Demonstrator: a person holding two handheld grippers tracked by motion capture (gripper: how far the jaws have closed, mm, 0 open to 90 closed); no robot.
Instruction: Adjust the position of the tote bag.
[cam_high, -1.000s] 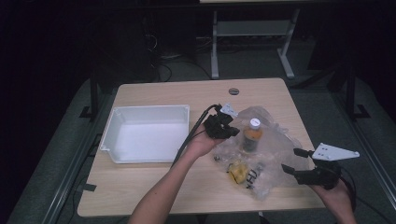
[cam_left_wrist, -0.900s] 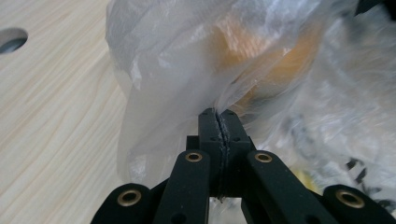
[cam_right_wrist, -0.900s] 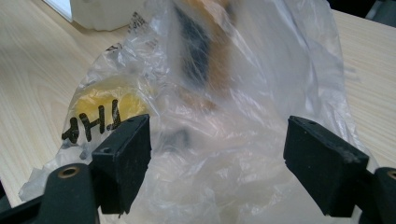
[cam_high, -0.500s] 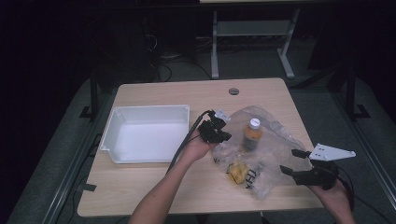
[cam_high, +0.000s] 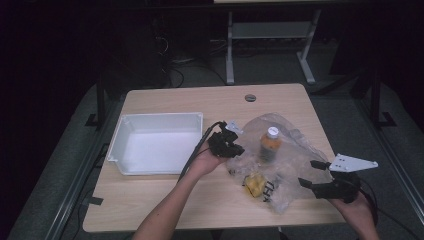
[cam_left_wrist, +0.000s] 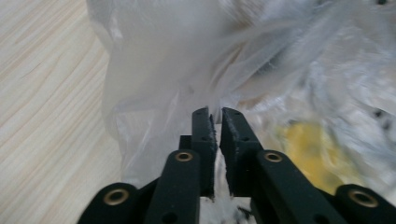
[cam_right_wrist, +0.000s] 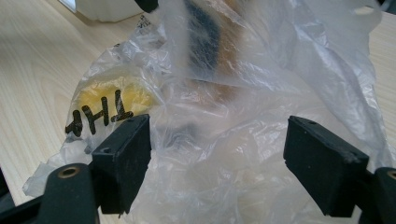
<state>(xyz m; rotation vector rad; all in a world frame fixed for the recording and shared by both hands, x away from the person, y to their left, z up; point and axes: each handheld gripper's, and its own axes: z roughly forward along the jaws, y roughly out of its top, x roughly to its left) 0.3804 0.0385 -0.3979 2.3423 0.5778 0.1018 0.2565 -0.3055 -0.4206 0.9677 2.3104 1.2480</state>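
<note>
Lab: bare workbench (cam_high: 165, 200), floor cables (cam_high: 172, 62)

Table top (cam_high: 165, 200): light wood-grain, matt. Bag (cam_high: 295, 150): thin clear plastic film, crinkled, glossy. Tray (cam_high: 160, 120): white plastic, smooth. Left gripper (cam_left_wrist: 215, 114) and right gripper (cam_right_wrist: 217, 140): matt black plastic jaws, brass-coloured metal pivots.

One light wooden table (cam_high: 165, 210); one white rectangular plastic bin (cam_high: 155, 145) standing on it; one crumpled clear plastic bag (cam_high: 295, 150) with black lettering; inside the bag, one bottle with a white cap and orange-brown contents (cam_high: 270, 145), and one yellow object (cam_high: 254, 184) whose kind cannot be made out; two black two-jaw grippers, left (cam_high: 235, 147) and right (cam_high: 312, 172); one small round grey disc (cam_high: 250, 97) on the tabletop.
</note>
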